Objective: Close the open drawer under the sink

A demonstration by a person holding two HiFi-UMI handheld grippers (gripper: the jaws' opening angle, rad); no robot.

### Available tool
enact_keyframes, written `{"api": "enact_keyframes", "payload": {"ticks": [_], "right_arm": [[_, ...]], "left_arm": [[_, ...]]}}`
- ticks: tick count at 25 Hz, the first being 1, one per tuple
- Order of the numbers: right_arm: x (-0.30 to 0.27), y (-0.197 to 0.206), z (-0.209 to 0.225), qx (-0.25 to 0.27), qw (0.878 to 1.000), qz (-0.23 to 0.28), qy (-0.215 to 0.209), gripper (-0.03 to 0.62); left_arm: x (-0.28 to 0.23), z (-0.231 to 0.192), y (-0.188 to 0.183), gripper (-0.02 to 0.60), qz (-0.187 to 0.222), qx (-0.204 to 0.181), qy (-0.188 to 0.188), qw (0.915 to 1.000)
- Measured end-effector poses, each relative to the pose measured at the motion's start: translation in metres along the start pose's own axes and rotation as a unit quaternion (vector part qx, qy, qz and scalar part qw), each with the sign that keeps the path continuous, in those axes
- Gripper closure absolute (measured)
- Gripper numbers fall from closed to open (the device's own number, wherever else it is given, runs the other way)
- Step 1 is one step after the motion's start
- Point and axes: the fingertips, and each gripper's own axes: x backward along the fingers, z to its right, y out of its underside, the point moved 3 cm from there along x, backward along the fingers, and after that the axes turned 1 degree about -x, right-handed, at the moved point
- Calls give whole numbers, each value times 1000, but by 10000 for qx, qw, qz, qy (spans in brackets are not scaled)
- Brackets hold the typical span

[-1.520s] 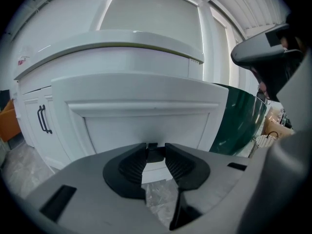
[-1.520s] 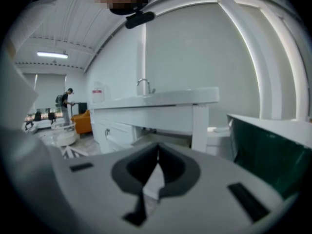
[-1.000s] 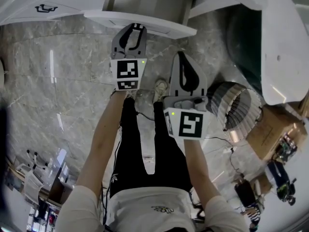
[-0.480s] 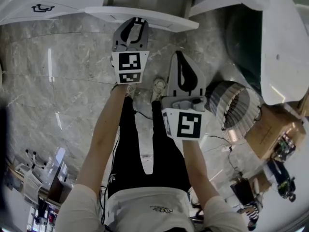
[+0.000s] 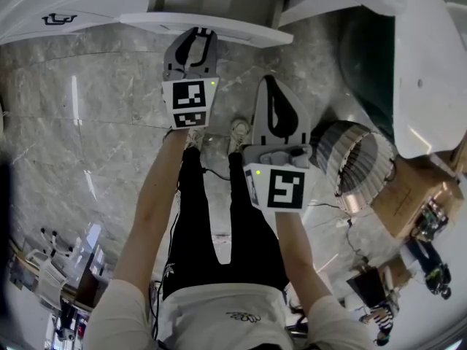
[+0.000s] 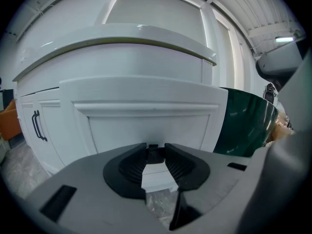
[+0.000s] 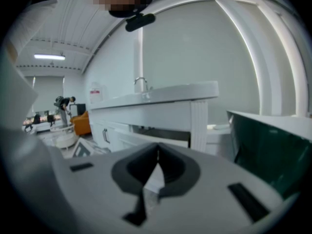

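The white drawer front (image 5: 219,26) (image 6: 146,116) juts out from the white sink cabinet (image 6: 112,57) at the top of the head view. My left gripper (image 5: 197,33) (image 6: 156,152) reaches it from below. Its jaws stand a little apart, closed on a small dark handle piece (image 6: 155,154) low on the drawer front. My right gripper (image 5: 274,93) (image 7: 157,155) hangs lower and to the right, apart from the drawer, shut with nothing in it. In the right gripper view the sink counter with its faucet (image 7: 141,84) lies ahead.
A cabinet door with a black handle (image 6: 38,126) is left of the drawer. A dark green tub (image 5: 372,57) (image 7: 273,140) stands to the right, with a ribbed round basket (image 5: 354,159) and a cardboard box (image 5: 416,203) nearer. The floor is grey marble (image 5: 95,122).
The drawer front has slid up the head view toward the cabinet. My left gripper has moved up with it. The right gripper has stayed put.
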Motion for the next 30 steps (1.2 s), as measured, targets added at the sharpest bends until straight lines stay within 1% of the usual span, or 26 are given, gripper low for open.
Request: {"api": "enact_keyframes", "payload": {"ticks": [6,10,13,21,30], "right_arm": [[-4,5,-1,-15,10000,-48,-21,566],[-7,9,-2,-44,9999,-90,-1,566],[-10,7,-3,-75,9999,-80,-20,566],[-19,0,11,-92,9999,-9,59,566],[-24,3,18,-101,9999,-57,124,566]], "left_arm": [[-2,-5,-1,447,62,20,-24,10000],[-20,-1,-10,448,58,42,27,10000],[-29,-4,-19,448,97,87,-21,9999],[-46,-6,-22,448,25,89,-49,9999],[-61,-10,-26,448,-19,81,-33,10000]]}}
